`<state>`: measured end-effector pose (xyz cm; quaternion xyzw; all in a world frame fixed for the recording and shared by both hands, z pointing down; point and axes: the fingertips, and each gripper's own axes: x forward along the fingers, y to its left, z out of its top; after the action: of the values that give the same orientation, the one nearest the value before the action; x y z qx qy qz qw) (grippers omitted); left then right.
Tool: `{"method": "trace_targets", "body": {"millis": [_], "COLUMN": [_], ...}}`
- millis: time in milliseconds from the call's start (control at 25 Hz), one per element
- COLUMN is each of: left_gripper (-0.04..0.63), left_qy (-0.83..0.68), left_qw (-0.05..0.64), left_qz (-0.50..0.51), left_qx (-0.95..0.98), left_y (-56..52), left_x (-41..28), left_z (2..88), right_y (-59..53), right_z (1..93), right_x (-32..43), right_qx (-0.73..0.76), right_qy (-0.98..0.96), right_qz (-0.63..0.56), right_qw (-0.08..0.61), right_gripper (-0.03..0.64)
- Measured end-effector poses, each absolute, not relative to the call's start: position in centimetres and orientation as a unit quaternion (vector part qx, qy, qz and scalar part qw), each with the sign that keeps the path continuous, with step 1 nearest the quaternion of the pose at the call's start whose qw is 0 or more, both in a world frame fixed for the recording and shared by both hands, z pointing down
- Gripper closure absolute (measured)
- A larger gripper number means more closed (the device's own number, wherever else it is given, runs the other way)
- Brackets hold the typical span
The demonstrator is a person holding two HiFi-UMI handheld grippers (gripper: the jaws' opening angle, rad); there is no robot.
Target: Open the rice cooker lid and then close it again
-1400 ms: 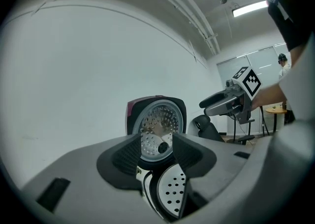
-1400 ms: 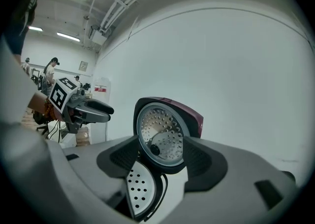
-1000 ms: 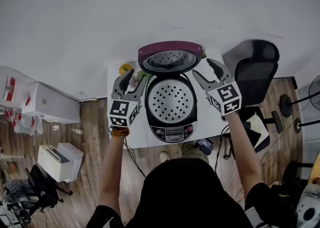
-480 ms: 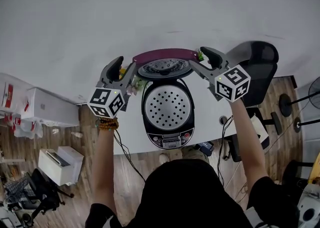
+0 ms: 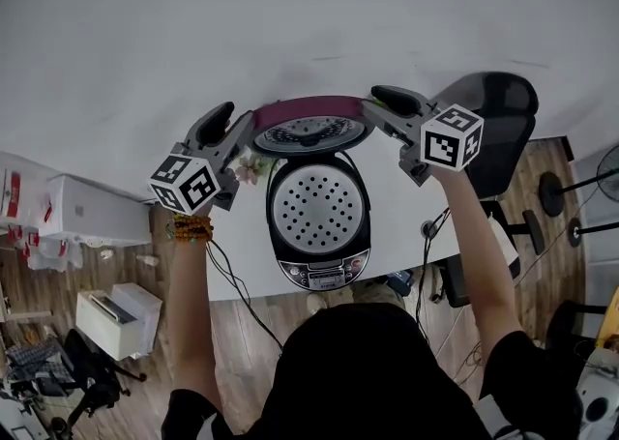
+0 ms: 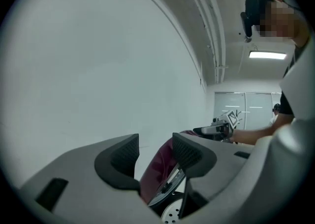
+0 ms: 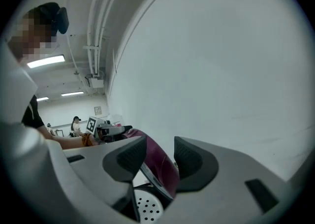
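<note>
**A:** Which step is in hand?

**B:** Opening is judged done. The lid (image 5: 311, 124) of the rice cooker (image 5: 319, 235) is seen stood up at the back, w/ the perforated tray (image 5: 317, 198) laid bare below it. The cooker is set mid-bench (image 5: 397, 216), control panel (image 5: 324, 269) turned toward the person. Closing is judged to be just starting.

**A:** And the tongs?

**B:** The left tongs (image 5: 230, 129) are held at the lid's left edge, jaws apart. The rim is seen btw. the pads (image 6: 184, 150) w/ a gap on one side, so nothing is clamped. The right tongs (image 5: 379, 107) are placed at the right edge. Their jaws have just been closing w/ the rim btw. them, yet a strip of wall is seen beside it. So it's prob. not gripped yet, though contact can't be fully ruled out in that wide-angle view.

**A:** What's called for next?

**B:** The lid is to be tipped forward & down over the cooker, both sides kept level so it isn't twisted. A hard clamp isn't thought needed; a push from behind the rim should do. The tongs must be cleared from the rim before it's shut, then the top pressed till it's latched.
</note>
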<state>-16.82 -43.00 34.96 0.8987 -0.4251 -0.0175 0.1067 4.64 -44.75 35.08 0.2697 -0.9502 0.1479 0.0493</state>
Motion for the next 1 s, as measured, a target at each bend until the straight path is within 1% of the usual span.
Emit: {"method": "trace_targets", "body": {"millis": [120, 240, 320, 440, 560, 600, 760, 920, 1000], "left_gripper": [0.390, 0.390, 0.390, 0.391, 0.431, 0.434, 0.434, 0.434, 0.434], "left_qy": [-0.405, -0.393, -0.384, -0.380, -0.368, -0.365, -0.362, -0.358, -0.362], "left_qw": [0.103, 0.123, 0.141, 0.145, 0.159, 0.161, 0.163, 0.189, 0.190], "left_qz": [-0.014, -0.036, -0.051, -0.058, -0.057, -0.055, -0.047, -0.055, -0.053], "left_qx": [0.908, 0.911, 0.911, 0.912, 0.915, 0.915, 0.917, 0.913, 0.911], "left_y": [-43.10, -43.18, -43.27, -43.39, -43.35, -43.33, -43.41, -43.48, -43.52], "left_x": [-16.47, -16.37, -16.28, -16.30, -16.03, -15.98, -15.84, -15.90, -15.86], "left_z": [35.30, 35.45, 35.58, 35.57, 35.45, 35.48, 35.71, 35.85, 35.78], "right_y": [-44.75, -44.77, -44.81, -44.99, -45.13, -45.13, -45.19, -45.26, -45.33], "right_z": [35.91, 36.05, 36.06, 36.06, 35.99, 36.02, 36.27, 36.31, 36.30], "right_x": [4.08, 4.03, 4.10, 3.98, 3.79, 3.74, 3.80, 3.87, 3.84], "right_qx": [0.236, 0.221, 0.219, 0.216, 0.212, 0.211, 0.207, 0.207, 0.209], "right_qy": [-0.951, -0.949, -0.950, -0.950, -0.950, -0.949, -0.948, -0.945, -0.945], "right_qz": [0.193, 0.222, 0.223, 0.221, 0.226, 0.229, 0.238, 0.248, 0.249], "right_qw": [0.045, 0.028, 0.027, 0.035, 0.046, 0.049, 0.049, 0.042, 0.041], "right_gripper": [0.443, 0.443, 0.443, 0.442, 0.442, 0.442, 0.442, 0.442, 0.440]}}
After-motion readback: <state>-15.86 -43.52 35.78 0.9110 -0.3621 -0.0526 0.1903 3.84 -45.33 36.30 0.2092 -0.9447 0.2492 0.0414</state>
